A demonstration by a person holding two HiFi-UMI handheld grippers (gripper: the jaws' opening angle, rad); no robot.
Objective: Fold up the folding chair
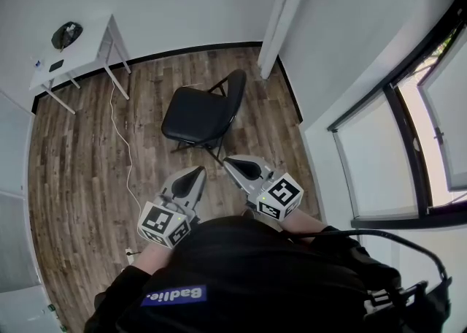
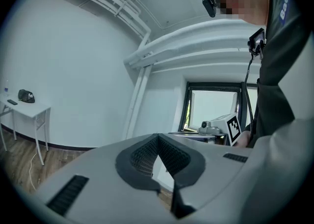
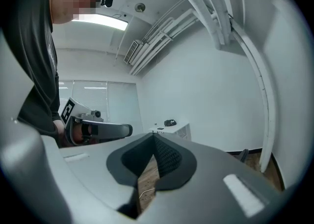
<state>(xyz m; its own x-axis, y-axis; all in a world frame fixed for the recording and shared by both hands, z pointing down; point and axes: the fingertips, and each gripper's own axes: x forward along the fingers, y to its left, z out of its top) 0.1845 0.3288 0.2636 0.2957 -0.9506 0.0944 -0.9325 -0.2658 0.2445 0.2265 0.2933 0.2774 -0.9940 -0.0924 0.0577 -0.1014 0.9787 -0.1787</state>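
A black folding chair [image 1: 198, 112] stands unfolded on the wooden floor in the middle of the head view, its backrest [image 1: 235, 92] towards the right. Both grippers hover level in front of the person, short of the chair and not touching it. The left gripper [image 1: 201, 169] is shut with nothing in it, and its tips point at the chair's near legs. The right gripper [image 1: 228, 161] is likewise shut and empty, just right of the left one. In the left gripper view the jaws [image 2: 157, 137] meet at the tip. The right gripper view also shows closed jaws [image 3: 153, 137].
A white table [image 1: 87, 54] with a dark object [image 1: 66, 34] on it stands at the back left. A white cable [image 1: 124, 145] runs from it across the floor. A white pillar [image 1: 281, 17] rises behind the chair. Windows [image 1: 408, 142] line the right wall.
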